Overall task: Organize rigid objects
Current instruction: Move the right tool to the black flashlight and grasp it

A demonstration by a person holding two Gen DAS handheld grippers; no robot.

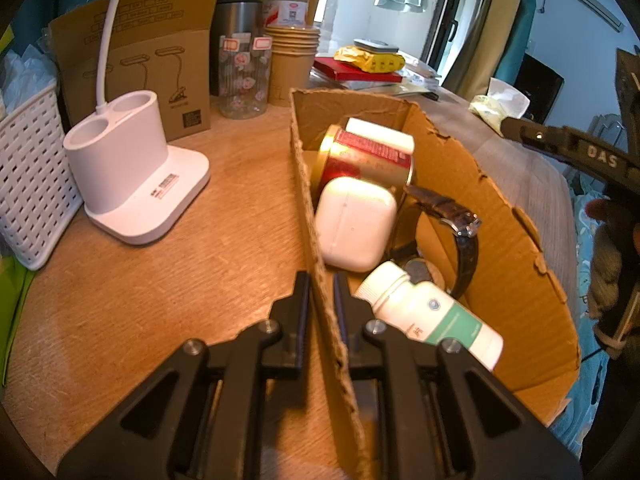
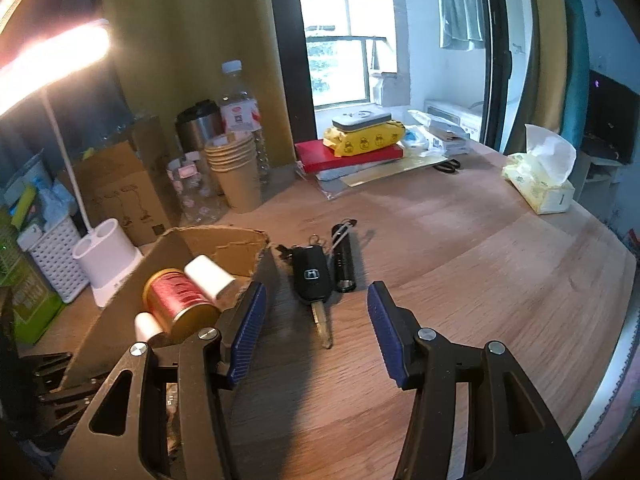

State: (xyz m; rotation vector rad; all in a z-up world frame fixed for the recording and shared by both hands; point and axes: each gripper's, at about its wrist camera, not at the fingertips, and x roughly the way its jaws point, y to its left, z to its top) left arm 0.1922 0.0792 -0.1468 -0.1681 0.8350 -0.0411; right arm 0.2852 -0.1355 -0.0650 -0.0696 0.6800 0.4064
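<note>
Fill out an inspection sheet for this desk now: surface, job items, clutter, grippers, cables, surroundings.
Surface: wooden desk, bare in front of the right gripper.
Job's things: cardboard box holds red tin, white case, watch, pill bottle; car key and small flashlight lie outside, side by side.
Clutter: paper cups, tissue pack, lamp base.
Grippers: left gripper shut on box wall; right gripper open over the key.
Cables: nothing seen.
Surroundings: window, curtains.

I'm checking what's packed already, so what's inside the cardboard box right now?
Inside the cardboard box: a red-and-gold can, a white tube behind it, a white earbud case, a wristwatch and a white pill bottle. Anything beneath them is covered.
</note>
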